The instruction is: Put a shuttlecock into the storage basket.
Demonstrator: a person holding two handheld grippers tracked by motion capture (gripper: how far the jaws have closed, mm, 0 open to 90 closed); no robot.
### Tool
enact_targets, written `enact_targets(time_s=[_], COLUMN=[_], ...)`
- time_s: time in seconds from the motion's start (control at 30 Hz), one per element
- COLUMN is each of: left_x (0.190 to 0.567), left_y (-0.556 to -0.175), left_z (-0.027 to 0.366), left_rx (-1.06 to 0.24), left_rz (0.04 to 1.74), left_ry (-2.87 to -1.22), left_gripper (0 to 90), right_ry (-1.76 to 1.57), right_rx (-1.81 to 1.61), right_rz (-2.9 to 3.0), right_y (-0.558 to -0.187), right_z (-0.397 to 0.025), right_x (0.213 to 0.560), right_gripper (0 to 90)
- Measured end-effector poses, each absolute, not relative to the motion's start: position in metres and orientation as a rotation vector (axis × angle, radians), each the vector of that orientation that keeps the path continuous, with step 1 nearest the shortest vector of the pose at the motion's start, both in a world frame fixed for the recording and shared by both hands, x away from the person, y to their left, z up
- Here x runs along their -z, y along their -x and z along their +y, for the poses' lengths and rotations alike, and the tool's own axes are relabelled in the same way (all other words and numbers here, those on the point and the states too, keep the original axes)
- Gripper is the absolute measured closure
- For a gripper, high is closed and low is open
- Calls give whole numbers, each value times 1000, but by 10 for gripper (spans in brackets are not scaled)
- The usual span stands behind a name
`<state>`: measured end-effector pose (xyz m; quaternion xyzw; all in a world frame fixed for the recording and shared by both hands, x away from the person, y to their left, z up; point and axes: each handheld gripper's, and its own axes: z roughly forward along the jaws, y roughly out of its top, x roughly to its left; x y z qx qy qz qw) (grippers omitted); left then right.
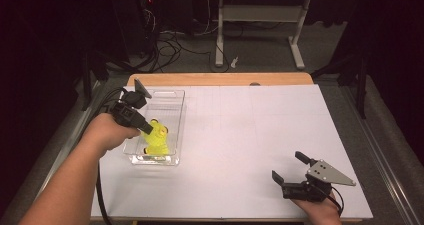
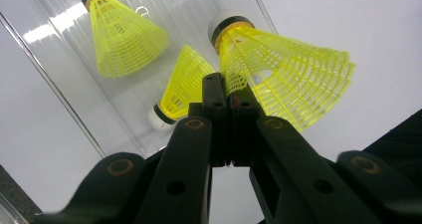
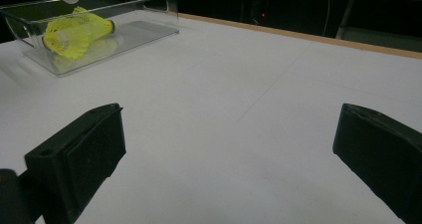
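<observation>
Clear plastic tray [image 1: 176, 105] at bench's [image 1: 235, 135] nine o'clock side; two yellow mesh-skirted shuttlecocks [image 2: 124, 37] lie inside on ribbed floor. Left claw [image 2: 226, 87] pinched tight on skirt rim of a third shuttlecock [image 2: 288, 72], held over the tray, white cork up. Right claw [image 1: 290, 170] at five o'clock, jaws wide apart, holding nothing, above bare white bench.
</observation>
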<state>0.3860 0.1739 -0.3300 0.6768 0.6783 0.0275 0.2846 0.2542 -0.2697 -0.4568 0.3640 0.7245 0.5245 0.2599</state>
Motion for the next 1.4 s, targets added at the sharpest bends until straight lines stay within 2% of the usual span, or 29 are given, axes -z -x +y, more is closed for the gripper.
enact_targets(time_s=[1.4], left_x=[326], left_y=[-441], left_z=[161], left_rx=[-82], left_rz=[1853], left_ry=[-1770], left_gripper=[889], right_ry=[-980], right_rx=[-1427], right_rz=[1979], right_y=[-255], right_z=[-268], right_x=[459], right_gripper=[11])
